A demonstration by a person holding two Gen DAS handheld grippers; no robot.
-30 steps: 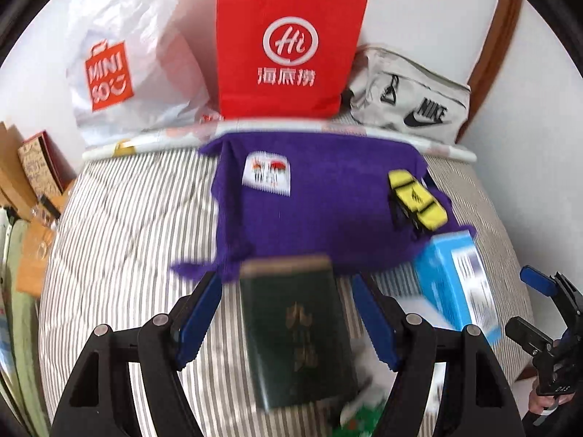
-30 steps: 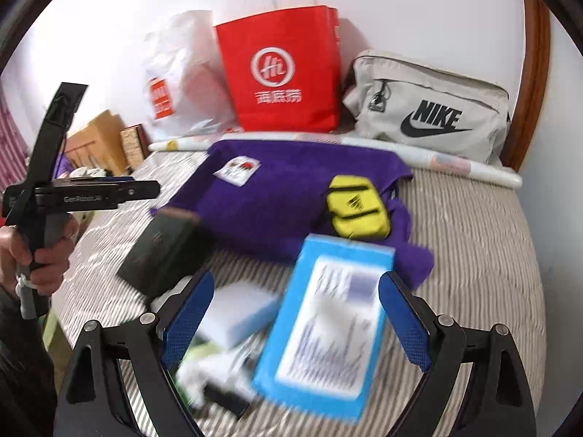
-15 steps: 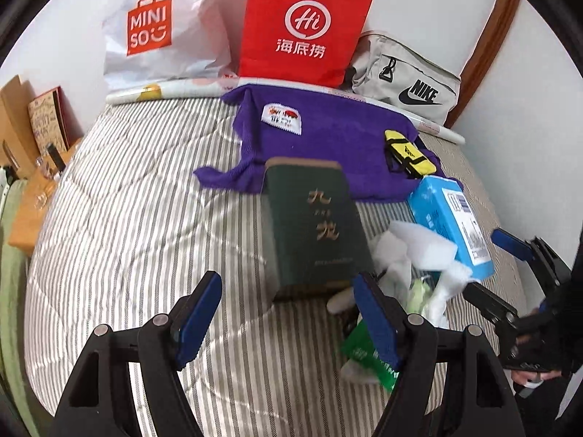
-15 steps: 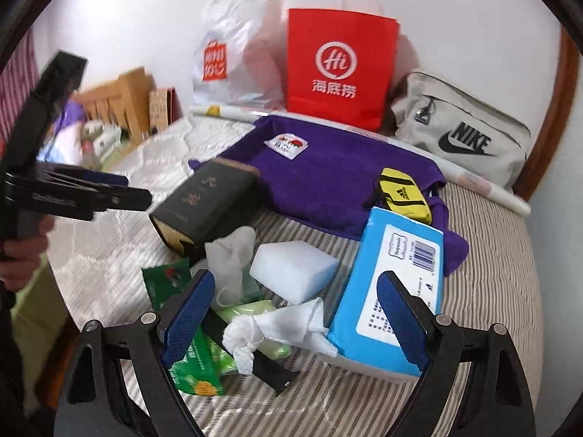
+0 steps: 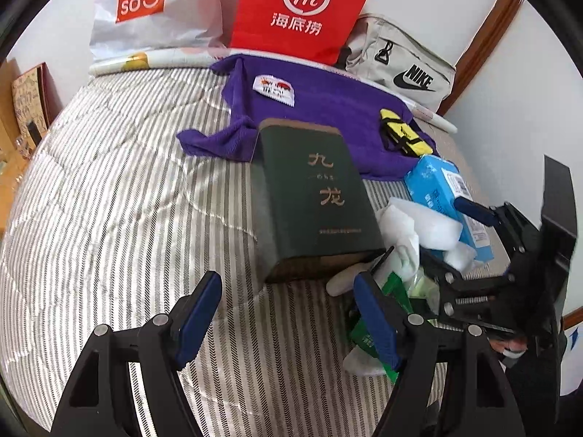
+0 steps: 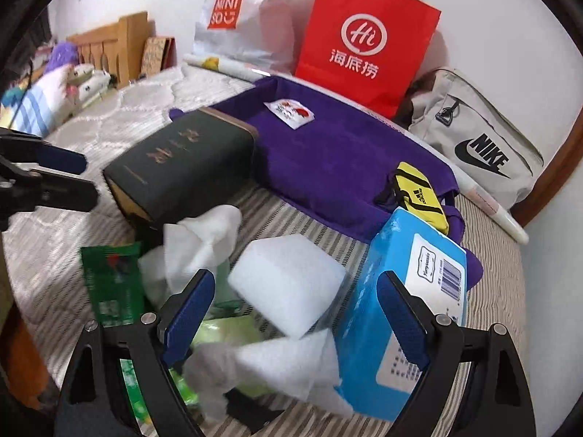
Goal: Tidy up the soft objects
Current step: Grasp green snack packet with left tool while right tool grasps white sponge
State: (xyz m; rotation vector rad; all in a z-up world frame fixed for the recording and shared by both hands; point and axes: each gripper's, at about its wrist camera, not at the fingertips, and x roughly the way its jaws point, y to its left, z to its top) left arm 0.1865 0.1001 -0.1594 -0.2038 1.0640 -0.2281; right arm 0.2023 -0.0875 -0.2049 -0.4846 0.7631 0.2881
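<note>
Right wrist view: right gripper (image 6: 295, 313) spread wide, fingers (image 6: 189, 309) gripping nothing, hovering over white sponge block (image 6: 288, 284) and crumpled tissues (image 6: 196, 240) near the bed's (image 6: 109, 116) front edge, blue tissue pack (image 6: 404, 291) just beside. Left wrist view: left gripper (image 5: 288, 317) likewise open, empty, above striped cover; dark green box (image 5: 313, 200) beyond, overlapping purple cloth (image 5: 328, 109) toward the far edge.
</note>
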